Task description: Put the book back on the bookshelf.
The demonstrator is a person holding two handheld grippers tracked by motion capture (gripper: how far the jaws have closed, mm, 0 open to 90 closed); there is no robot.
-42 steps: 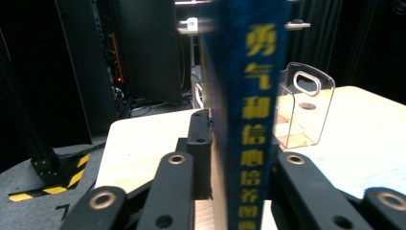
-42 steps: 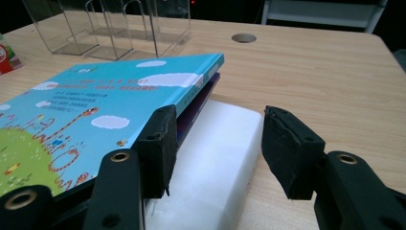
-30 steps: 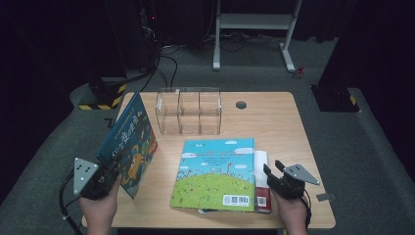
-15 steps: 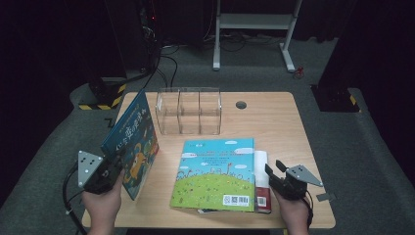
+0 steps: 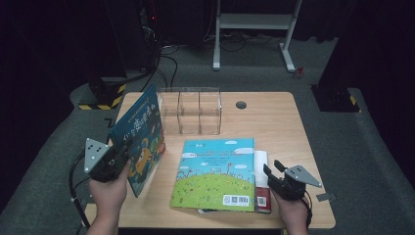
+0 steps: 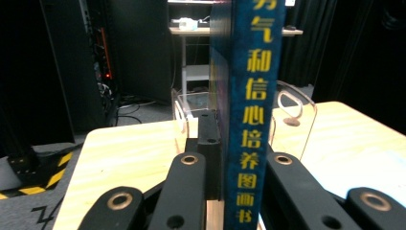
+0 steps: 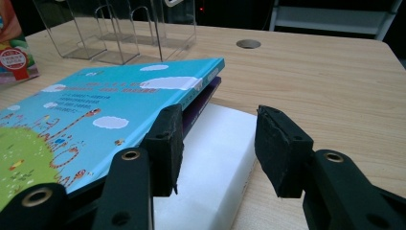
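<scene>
While left gripper (image 5: 126, 155) clamps upright blue book (image 5: 139, 139) | right gripper (image 7: 218, 148) gapes over white book (image 7: 210, 167)

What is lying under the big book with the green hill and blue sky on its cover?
Under the green-hill book a dark purple book's edge shows, and a white book juts out at its right. Their covers are hidden, as is any further book.

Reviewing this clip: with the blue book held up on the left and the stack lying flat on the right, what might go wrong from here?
1. The left gripper pinches the blue book only at its spine, low down; the tall, tilted book may swing or slip out.
2. The clear divider rack looks light; a misaligned book could push or tip it.
3. The right gripper waits open by the stacked books; closing there could grab the white book instead of the top one.
</scene>
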